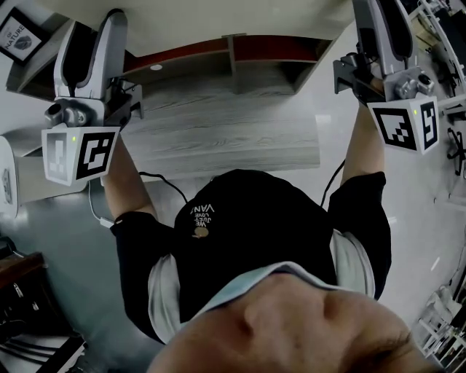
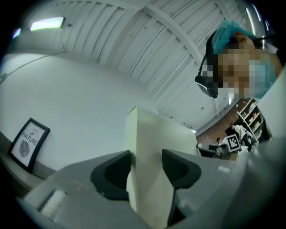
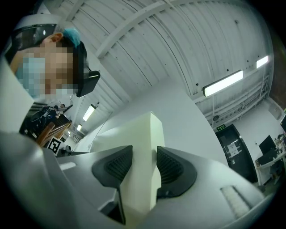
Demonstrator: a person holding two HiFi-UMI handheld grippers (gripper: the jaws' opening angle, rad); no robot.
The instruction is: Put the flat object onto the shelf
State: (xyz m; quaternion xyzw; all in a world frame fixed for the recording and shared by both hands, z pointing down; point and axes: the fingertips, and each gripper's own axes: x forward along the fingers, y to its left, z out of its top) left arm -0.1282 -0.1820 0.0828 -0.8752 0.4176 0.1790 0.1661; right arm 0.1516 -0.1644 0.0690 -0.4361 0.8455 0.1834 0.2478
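Note:
The flat object is a pale cream board [image 1: 218, 16], held up high between both grippers; only its lower part shows along the top of the head view. My left gripper [image 1: 102, 29] is shut on the board's left end. In the left gripper view the board [image 2: 152, 134] stands on edge between the dark pads [image 2: 114, 172] of that gripper [image 2: 146, 167]. My right gripper [image 1: 382, 22] is shut on the right end, where the board [image 3: 136, 134] is pinched in its jaws [image 3: 144, 167]. The shelf [image 1: 218, 51] is reddish-brown, with a grey wood-look surface [image 1: 218, 135] below it.
A framed print [image 1: 18, 36] leans at the far left, also seen low in the left gripper view as the same print [image 2: 29, 143]. The person's capped head [image 1: 247, 240] and raised arms fill the middle. Cluttered racks [image 1: 444, 320] stand at the lower right.

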